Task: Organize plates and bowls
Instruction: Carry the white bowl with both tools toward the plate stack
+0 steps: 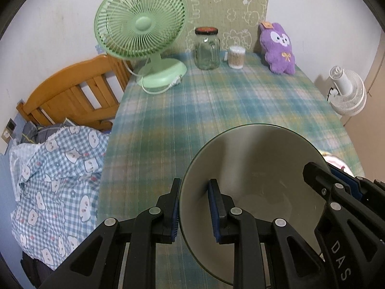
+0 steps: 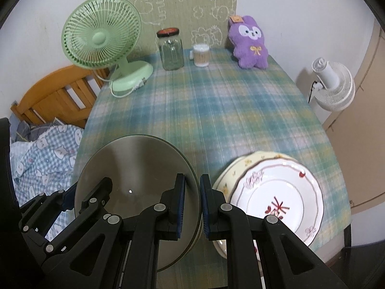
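Both grippers hold one grey-green bowl (image 1: 252,192) by opposite sides of its rim, above the near part of the checked tablecloth (image 1: 216,101). The left gripper (image 1: 195,209) is nearly closed, with one pad outside the wall and one inside, at about 9 o'clock of the bowl. The right gripper (image 2: 192,204) is also nearly closed and pinches the rim at about 3 o'clock in the same manner.

I think the main danger is that the two hands do not move together. If one goes faster or turns, the thin rim can slide out from the pads and the bowl can tilt or fall. The wall looks smooth, so the hold is probably not very strong.

The second danger is at the right side. Just beside the bowl, at about 4 o'clock in the right wrist view, lies a white plate with red flowers (image 2: 276,200) on top of a yellowish plate (image 2: 243,166). If the bowl comes down too far right, its edge or the right gripper may knock these plates.

From left to right, the bed with checked bedding (image 1: 55,175) stands beside the table, then at the far end, about 12 o'clock, stand a green fan (image 1: 142,24), a glass jar (image 1: 207,50), a cotton swab box (image 1: 236,57) and a purple plush toy (image 1: 279,48). They are well apart from the bowl, and the middle of the cloth is free.
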`<state>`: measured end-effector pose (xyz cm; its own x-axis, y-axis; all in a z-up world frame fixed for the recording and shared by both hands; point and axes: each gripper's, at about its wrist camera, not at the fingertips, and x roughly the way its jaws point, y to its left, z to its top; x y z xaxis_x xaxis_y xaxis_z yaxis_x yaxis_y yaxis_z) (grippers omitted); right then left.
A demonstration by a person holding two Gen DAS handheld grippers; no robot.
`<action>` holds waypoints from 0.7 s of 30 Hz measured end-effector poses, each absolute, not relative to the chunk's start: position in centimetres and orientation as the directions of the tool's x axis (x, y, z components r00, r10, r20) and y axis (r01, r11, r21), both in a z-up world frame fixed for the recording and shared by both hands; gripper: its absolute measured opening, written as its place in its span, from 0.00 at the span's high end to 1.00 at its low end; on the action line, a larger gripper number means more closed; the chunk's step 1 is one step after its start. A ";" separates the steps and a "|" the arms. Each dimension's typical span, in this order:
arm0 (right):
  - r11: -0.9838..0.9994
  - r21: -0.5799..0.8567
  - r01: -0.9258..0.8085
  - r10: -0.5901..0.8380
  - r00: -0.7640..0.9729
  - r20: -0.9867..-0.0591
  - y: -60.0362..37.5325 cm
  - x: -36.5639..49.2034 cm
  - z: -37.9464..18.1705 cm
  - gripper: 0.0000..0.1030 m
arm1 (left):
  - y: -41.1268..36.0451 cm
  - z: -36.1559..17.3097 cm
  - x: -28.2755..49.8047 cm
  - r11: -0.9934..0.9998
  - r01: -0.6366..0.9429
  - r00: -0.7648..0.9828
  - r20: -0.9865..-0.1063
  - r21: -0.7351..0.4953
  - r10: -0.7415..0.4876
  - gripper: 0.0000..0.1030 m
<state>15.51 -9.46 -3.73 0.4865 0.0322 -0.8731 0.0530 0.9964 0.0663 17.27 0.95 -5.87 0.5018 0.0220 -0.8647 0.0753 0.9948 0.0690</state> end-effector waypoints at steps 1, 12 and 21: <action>0.996 0.067 0.055 0.032 0.480 -0.877 -9.5 15.4 -4.1 0.85 | 0.9 -6.2 17.1 0.995 0.077 0.494 -0.869 0.069 0.022 0.81; 0.996 0.067 0.067 0.032 0.425 -0.905 -9.6 14.7 -6.7 0.85 | 0.8 -8.7 16.6 0.994 0.083 0.437 -0.899 0.067 0.024 0.81; 0.996 0.060 0.065 0.028 0.404 -0.915 -9.3 15.1 -8.0 0.85 | 1.1 -9.8 16.7 0.995 0.076 0.414 -0.910 0.062 0.025 0.81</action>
